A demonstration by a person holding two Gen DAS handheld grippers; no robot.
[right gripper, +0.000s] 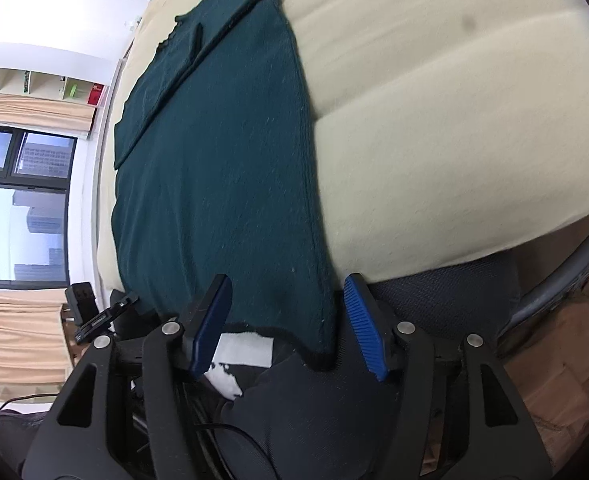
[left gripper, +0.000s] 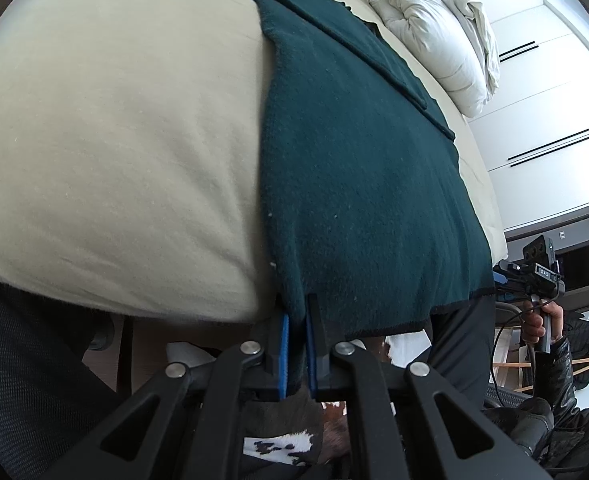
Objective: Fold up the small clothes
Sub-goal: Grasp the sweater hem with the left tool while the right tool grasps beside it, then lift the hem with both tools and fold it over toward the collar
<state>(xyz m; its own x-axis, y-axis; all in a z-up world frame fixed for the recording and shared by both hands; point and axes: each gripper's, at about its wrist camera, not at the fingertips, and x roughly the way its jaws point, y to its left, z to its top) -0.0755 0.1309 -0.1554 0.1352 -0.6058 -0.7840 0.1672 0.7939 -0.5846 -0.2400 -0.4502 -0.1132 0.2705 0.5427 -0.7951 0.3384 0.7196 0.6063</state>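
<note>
Mid-fold on the green shirt (left gripper: 358,184): left gripper (left gripper: 297,312) clamped on one hem corner, right gripper (right gripper: 290,320) wide open around the other, probably needs closing next.

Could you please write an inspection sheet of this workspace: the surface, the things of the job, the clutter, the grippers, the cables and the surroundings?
Surface: cream bed cover, smooth, reaching to the near edge.
Job's things: dark green garment lies flat, its hem hanging over the near edge; a sleeve is folded over the far part.
Clutter: white pillow beside the garment, apart from it.
Grippers: left gripper shut on the garment's near left corner; right gripper open, its fingers on either side of the near right corner.
Cables: one black cable below the right gripper.
Surroundings: white wardrobe doors, window with curtains, wall shelf.
</note>
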